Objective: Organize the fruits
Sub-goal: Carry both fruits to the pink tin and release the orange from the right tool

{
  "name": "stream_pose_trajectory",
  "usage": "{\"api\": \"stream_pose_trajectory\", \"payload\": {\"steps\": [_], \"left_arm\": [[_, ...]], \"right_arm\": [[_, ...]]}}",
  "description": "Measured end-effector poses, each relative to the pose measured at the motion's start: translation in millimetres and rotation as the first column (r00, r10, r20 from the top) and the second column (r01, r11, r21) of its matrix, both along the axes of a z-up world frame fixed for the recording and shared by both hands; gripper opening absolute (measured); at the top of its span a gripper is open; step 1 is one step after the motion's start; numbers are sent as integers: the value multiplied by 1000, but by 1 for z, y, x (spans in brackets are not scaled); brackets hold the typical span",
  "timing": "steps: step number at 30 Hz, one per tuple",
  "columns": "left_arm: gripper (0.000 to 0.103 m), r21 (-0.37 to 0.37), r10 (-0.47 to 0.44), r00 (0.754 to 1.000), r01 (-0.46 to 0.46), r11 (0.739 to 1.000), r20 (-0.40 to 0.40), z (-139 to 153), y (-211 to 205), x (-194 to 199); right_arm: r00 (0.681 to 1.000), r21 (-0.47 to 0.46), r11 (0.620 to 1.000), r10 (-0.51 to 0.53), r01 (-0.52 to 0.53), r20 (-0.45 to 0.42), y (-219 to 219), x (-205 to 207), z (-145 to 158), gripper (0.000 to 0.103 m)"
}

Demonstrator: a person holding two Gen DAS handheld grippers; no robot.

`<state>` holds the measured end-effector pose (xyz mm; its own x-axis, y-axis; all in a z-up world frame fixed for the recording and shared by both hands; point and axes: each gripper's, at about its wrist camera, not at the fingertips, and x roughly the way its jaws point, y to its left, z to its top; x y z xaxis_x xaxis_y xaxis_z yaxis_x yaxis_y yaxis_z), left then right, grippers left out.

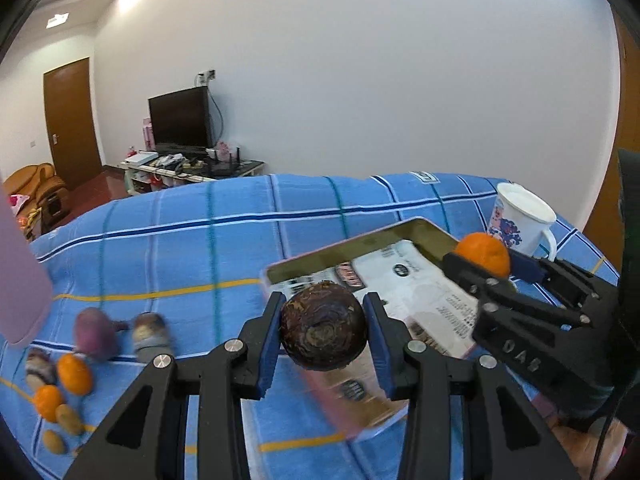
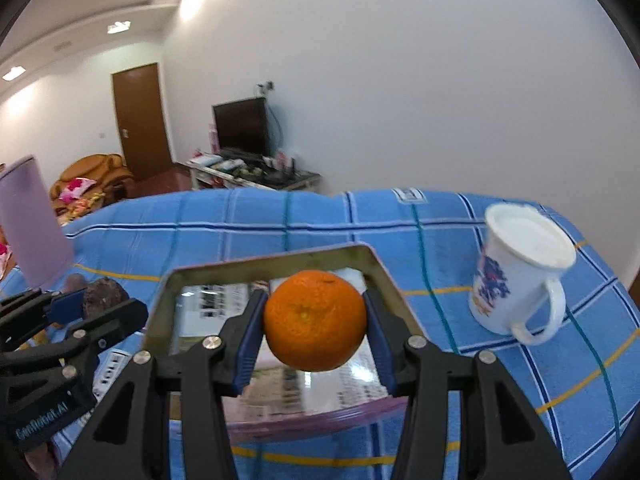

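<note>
Left gripper is pinching a dark fruit – possibly a passion fruit; right gripper is clamping an orange – both hovering over the tray.

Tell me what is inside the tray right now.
The tray holds only a printed paper sheet lining its bottom; no fruit shows inside. The orange in the right gripper hangs above it and covers the middle, so that patch cannot be checked.

Orange & dark brown fruit held above tray.
</note>
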<state>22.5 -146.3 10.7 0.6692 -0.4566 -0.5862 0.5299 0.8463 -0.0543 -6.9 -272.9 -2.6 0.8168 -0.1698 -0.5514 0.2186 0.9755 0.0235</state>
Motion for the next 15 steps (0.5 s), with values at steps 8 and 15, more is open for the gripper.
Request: {"api": "stream_pose_trajectory", "payload": {"steps": [8,15], "left_arm": [[41,12,5,998,-4,1000,-58,-21,-27,16],[41,35,21,996,-18,999,-83,-32,-30,26]], "right_arm": [[997,8,999,-35,35,-73,-18,12,-14,51],[992,24,999,-24,27,-126,-21,22,-26,51]]}}
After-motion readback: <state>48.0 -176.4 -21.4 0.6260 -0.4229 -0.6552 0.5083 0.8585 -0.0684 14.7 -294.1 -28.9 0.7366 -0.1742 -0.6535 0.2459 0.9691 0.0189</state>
